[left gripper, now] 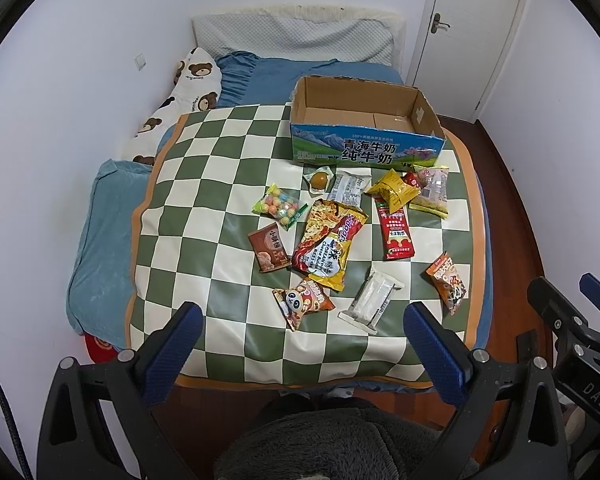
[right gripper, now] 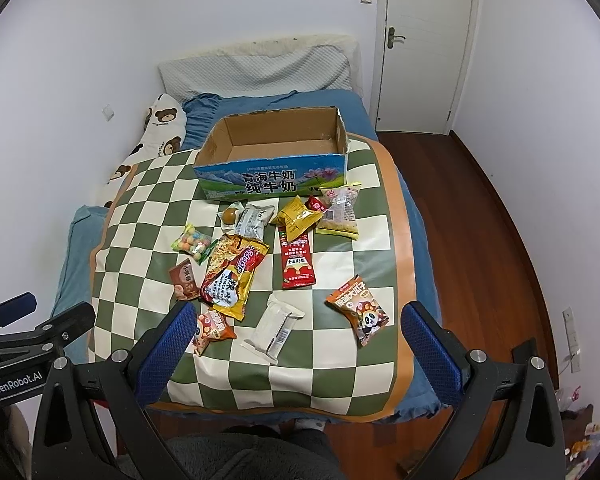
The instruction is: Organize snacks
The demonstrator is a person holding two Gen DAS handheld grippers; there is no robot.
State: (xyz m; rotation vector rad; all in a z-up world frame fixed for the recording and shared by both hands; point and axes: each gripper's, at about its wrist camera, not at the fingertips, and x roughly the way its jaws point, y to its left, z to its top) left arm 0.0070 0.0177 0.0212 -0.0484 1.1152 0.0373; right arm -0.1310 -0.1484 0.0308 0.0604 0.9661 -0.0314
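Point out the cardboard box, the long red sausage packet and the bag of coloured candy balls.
cardboard box [left gripper: 366, 151], left wrist view, on its printed front wall.
long red sausage packet [right gripper: 297, 264], right wrist view, on the packet's middle.
bag of coloured candy balls [left gripper: 279, 207], left wrist view, on the clear middle.

hand-held gripper [left gripper: 302, 336] | black frame | blue textured pads | silver screws

Even indoor light, soft shadows, mild sheen on checkered mat [left gripper: 220, 184], strong fisheye bending, dark corners
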